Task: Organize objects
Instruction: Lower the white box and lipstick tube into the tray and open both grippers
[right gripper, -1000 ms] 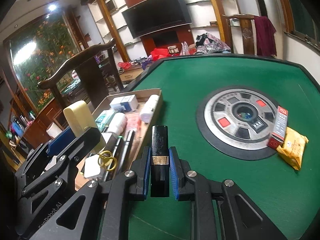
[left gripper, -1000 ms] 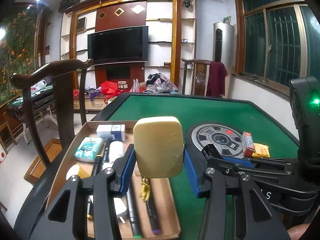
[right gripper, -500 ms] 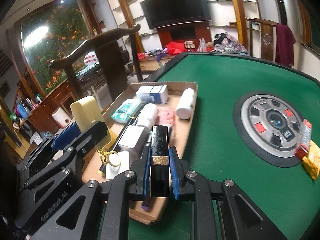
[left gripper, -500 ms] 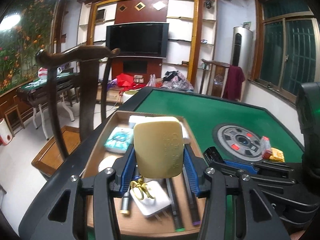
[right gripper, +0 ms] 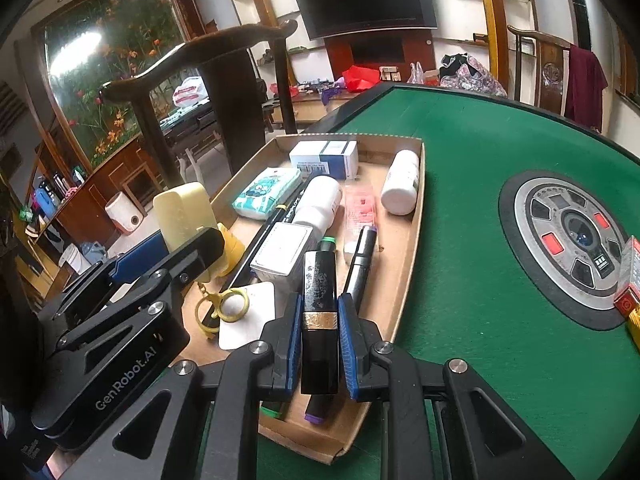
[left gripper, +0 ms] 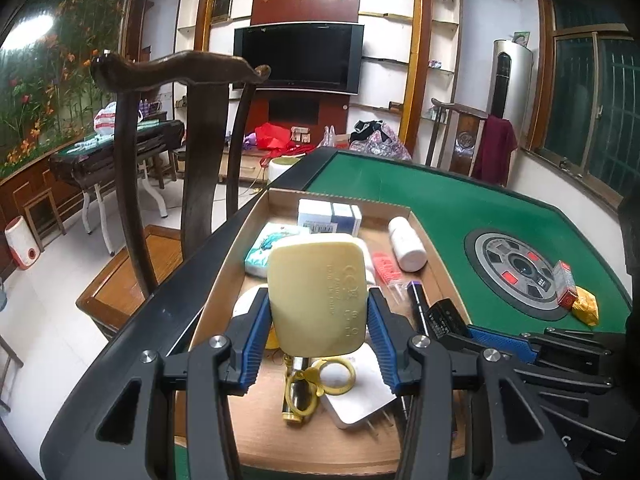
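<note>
My left gripper (left gripper: 318, 316) is shut on a pale yellow rounded block (left gripper: 317, 296) and holds it above the near end of a cardboard tray (left gripper: 280, 196). The block also shows in the right wrist view (right gripper: 182, 214). My right gripper (right gripper: 319, 332) is shut on a black tube with a gold band (right gripper: 319, 312), over the tray's near right part (right gripper: 404, 292). The tray holds a white-blue box (right gripper: 325, 158), a tissue pack (right gripper: 266, 192), white bottles (right gripper: 400, 188), markers (right gripper: 360, 264) and a yellow ring (right gripper: 230, 302).
The tray sits at the left edge of a green-felt table (right gripper: 480, 160) with a round metal hub (right gripper: 568, 236). A red box (left gripper: 564, 288) and a yellow packet (left gripper: 586, 310) lie by the hub. A dark wooden chair (left gripper: 168, 140) stands left of the table.
Both grippers have moved left from over the felt to over the tray, each still holding its object. The tray's contents now lie directly beneath them.
</note>
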Demonstrator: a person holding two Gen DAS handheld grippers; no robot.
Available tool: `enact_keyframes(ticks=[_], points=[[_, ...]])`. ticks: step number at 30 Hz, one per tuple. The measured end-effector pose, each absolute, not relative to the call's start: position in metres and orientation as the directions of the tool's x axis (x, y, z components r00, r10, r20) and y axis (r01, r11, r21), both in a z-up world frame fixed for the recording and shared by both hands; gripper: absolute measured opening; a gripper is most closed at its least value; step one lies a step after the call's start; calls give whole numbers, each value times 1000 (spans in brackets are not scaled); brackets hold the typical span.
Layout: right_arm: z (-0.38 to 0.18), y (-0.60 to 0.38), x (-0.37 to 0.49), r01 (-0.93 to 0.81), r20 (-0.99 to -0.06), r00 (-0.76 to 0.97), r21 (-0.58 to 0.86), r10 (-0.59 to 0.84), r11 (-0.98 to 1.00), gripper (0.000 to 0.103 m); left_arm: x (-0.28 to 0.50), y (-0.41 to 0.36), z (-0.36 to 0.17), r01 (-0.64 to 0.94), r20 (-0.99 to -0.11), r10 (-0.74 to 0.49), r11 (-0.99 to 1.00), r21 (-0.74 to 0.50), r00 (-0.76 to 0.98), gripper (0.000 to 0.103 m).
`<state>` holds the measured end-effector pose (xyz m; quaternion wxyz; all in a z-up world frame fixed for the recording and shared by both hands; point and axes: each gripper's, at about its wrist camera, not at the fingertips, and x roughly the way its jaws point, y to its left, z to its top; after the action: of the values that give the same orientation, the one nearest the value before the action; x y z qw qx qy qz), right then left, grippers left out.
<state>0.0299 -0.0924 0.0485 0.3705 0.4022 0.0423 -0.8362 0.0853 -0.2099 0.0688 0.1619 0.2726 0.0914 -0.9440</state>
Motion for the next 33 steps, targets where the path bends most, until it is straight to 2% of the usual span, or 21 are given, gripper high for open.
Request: enact_keyframes(ticks=[14,23,33], points=[[34,-109,28,660,-737,-379,208,-560,-721,21,77,-221,57,383,-601,-262,-920,-80,-755,46],[27,-117,20,641,-766,-385,179,-515,-746,21,71,-244,45,399,-671,-207,-906,-144,-712,46],[24,-114,15,625,-770,-382,193,-511,-756,21,70,-247,38,405,-694,-193,-901,-154,-693,47]])
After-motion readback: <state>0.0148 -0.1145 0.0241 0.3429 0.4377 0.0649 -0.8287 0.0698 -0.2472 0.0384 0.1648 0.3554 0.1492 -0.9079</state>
